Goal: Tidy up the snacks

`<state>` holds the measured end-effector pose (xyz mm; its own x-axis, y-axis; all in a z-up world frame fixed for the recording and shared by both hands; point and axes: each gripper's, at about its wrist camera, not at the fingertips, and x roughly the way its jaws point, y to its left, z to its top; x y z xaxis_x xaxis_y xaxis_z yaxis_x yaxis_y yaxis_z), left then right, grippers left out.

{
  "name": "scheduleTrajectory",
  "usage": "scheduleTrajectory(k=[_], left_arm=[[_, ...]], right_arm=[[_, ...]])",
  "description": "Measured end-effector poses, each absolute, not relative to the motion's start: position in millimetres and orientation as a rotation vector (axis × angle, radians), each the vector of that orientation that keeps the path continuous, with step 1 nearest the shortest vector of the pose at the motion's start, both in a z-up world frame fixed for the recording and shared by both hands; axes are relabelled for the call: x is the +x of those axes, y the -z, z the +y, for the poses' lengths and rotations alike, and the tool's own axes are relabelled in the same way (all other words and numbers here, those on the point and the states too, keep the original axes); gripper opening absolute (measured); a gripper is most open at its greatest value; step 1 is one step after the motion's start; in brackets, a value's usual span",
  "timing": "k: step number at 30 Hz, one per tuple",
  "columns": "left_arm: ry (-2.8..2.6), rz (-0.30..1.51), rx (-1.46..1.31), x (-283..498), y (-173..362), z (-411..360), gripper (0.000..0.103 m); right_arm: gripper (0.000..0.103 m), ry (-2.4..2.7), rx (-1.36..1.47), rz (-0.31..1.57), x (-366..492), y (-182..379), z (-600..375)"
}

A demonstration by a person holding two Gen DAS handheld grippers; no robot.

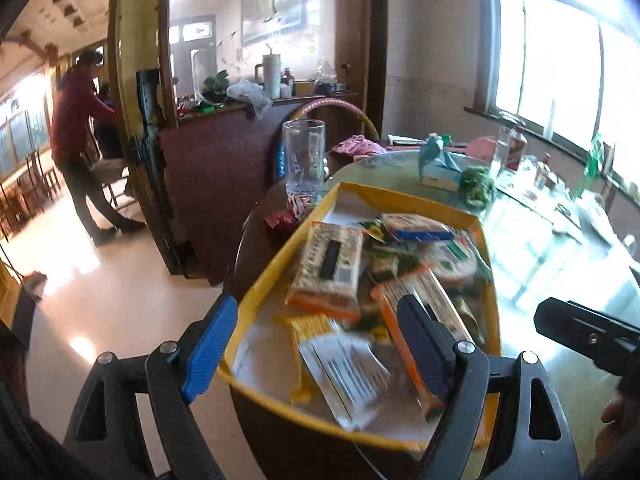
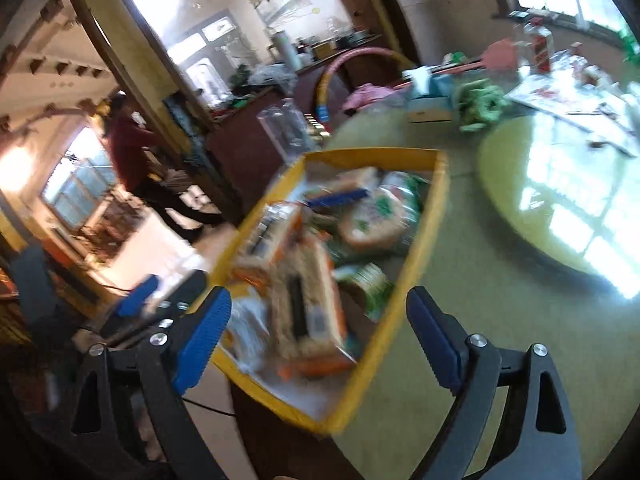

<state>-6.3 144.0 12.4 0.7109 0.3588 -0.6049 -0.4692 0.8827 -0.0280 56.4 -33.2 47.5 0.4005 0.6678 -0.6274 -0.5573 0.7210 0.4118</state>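
A shallow yellow box [image 1: 260, 280] [image 2: 436, 200] full of snack packets sits at the near edge of the round table. Orange-edged cracker packs [image 1: 328, 268] [image 2: 308, 316] lie in its middle, round green-and-white packs [image 2: 376, 216] further back, and a white-labelled pack [image 1: 348, 364] at the near end. My left gripper [image 1: 316, 344] hangs open over the box's near end, nothing between its blue pads. My right gripper [image 2: 320, 340], blurred, also stands open above the box's near corner and holds nothing. Its black body [image 1: 580, 328] shows at the right of the left wrist view.
A clear glass mug [image 1: 304, 156] and a red wrapper [image 1: 280, 218] stand just beyond the box. A tissue box [image 1: 438, 168], green bundle [image 1: 476, 188] and bottles sit on the glass turntable [image 2: 560, 200]. A person in a red top [image 1: 76, 120] stands in the hall at left.
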Motion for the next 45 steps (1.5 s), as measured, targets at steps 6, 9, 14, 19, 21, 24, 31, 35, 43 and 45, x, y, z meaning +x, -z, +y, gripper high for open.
scheduleTrajectory(k=[6,9,14,19,21,24,31,35,43,45], left_arm=[[-0.448,0.636,-0.168,-16,-23,128,0.082],[-0.448,0.637,-0.184,-22,-25,126,0.082],[-0.450,0.648,-0.199,-27,-24,127,0.082],[-0.467,0.642,-0.196,-32,-23,130,0.082],[-0.475,0.641,-0.198,-32,-22,130,0.082],[-0.477,0.646,-0.196,-32,-20,133,0.082],[-0.479,0.657,-0.199,-34,-15,138,0.082],[-0.481,0.658,-0.201,-36,-16,139,0.082],[-0.485,0.664,-0.201,-37,-15,140,0.082],[-0.486,0.663,-0.203,-37,-15,140,0.082]], right_arm=[[0.089,-0.772,0.132,0.843,36,-44,-46],[0.089,-0.760,0.122,0.824,30,-47,-48],[0.089,-0.750,0.080,0.780,15,-53,-51],[0.089,-0.741,0.051,0.772,8,-56,-45],[0.089,-0.744,0.041,0.767,6,-57,-44],[0.089,-0.726,0.034,0.763,5,-58,-40],[0.089,-0.702,0.032,0.812,12,-47,-32],[0.089,-0.699,0.025,0.819,12,-46,-29],[0.089,-0.706,0.017,0.816,7,-47,-25],[0.089,-0.707,0.016,0.815,7,-47,-25]])
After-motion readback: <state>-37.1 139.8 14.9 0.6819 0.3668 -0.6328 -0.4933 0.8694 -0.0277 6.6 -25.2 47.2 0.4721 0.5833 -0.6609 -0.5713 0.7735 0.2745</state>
